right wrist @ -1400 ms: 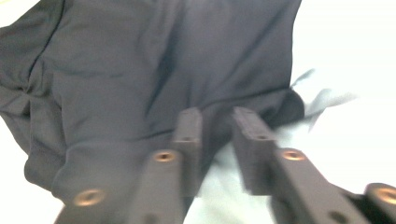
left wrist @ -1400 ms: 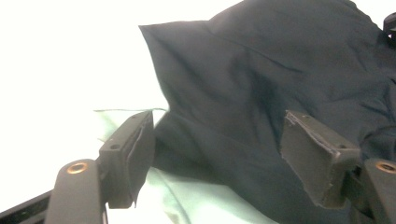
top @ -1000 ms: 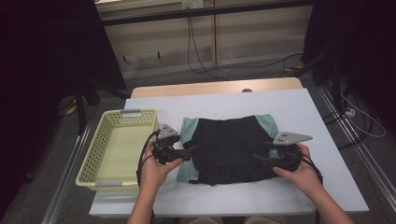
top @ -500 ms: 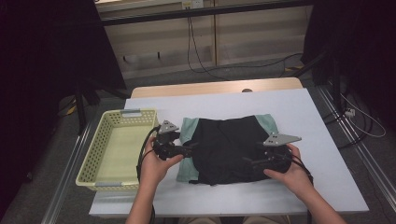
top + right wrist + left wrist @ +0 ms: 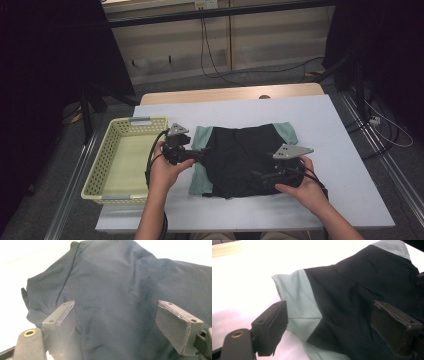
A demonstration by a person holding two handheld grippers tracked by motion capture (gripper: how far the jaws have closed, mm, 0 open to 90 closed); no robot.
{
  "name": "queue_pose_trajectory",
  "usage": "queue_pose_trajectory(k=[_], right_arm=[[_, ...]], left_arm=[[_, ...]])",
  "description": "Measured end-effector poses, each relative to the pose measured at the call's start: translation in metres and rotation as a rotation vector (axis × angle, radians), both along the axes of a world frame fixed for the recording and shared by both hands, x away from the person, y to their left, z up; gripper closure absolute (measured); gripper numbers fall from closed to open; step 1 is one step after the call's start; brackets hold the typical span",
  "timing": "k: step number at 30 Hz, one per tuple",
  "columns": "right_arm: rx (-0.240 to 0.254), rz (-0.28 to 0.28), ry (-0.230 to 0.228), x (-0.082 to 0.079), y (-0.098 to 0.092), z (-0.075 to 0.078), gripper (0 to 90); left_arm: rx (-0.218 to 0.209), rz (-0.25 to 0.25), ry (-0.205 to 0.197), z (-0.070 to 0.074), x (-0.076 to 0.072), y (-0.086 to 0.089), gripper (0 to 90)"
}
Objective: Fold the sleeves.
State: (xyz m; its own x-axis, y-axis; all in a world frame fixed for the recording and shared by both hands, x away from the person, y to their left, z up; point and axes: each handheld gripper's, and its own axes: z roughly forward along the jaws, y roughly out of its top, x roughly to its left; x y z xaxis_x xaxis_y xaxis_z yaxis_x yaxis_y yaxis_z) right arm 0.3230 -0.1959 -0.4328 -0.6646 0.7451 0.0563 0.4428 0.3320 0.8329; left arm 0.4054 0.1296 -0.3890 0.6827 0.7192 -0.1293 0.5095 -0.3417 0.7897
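Note:
A folded black garment (image 5: 242,155) with pale green sleeves lies flat in the middle of the white table (image 5: 335,125). My left gripper (image 5: 201,155) rests at the garment's left edge, over the green sleeve (image 5: 299,302). It is open, its jaws have just been opening, and the cloth lies below them, not pinched (image 5: 329,315). My right gripper (image 5: 259,176) sits on the garment's near right part and points left. It is open too, its jaws have just widened, and black fabric (image 5: 120,285) lies under the gap (image 5: 115,312).
A pale yellow plastic basket (image 5: 98,167) stands at the table's left end, close to my left hand. The wooden far edge of the table (image 5: 225,94) lies behind the garment. Dark floor with cables surrounds the table.
My right hand has slid left along the garment's near edge, and its jaws have spread apart. The left hand has stayed where it was.

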Motion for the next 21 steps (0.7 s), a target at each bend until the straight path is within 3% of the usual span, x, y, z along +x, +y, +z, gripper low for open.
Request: queue_pose_trajectory(k=[12,21], right_arm=[[-0.001,0.03,-0.006,-0.001,0.016,0.001,17.4],[0.001,0.056,-0.006,0.0,0.035,-0.001,17.3]], left_arm=[[0.0,0.019,0.003,-0.005,0.003,0.007,15.2],[-0.011,0.035,-0.019,-0.005,0.004,0.01,15.7]])
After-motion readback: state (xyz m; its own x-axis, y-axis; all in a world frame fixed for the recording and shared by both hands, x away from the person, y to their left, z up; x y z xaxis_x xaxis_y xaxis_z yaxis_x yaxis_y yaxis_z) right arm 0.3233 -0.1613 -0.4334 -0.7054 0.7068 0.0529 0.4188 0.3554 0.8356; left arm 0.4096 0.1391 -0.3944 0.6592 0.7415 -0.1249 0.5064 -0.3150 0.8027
